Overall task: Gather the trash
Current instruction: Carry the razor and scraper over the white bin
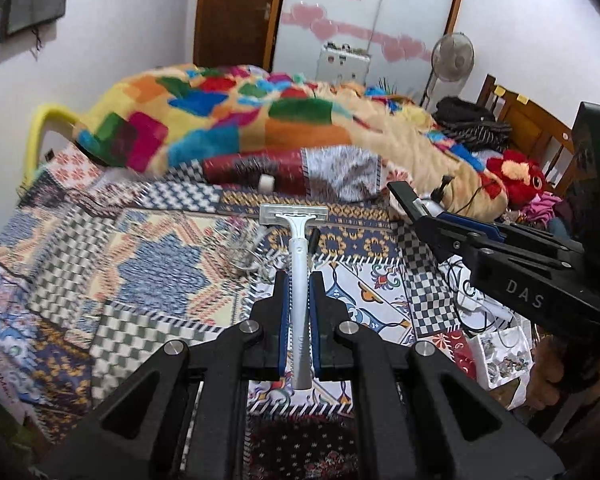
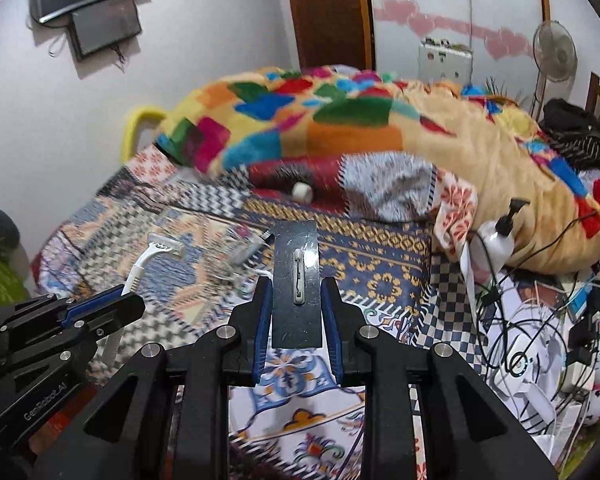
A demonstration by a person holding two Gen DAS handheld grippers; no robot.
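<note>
My left gripper (image 1: pixel 299 286) is shut on the handle of a white disposable razor (image 1: pixel 296 248), whose head points away over the patterned bedspread. The same razor (image 2: pixel 156 254) shows at the left of the right wrist view, sticking out of the left gripper (image 2: pixel 130 294). My right gripper (image 2: pixel 296 292) is shut on a flat black card (image 2: pixel 296 280) with a small white clip on its face. That card (image 1: pixel 404 196) juts from the right gripper (image 1: pixel 418 218) in the left wrist view. Both are held above the bed.
A colourful patchwork blanket (image 2: pixel 340 128) is heaped across the far bed. A white pump bottle (image 2: pixel 498 236), tangled cables (image 2: pixel 532 320) and soft toys (image 1: pixel 516 180) crowd the right side. A small white roll (image 2: pixel 302 192) lies under the blanket's edge. A fan (image 2: pixel 554 52) stands behind.
</note>
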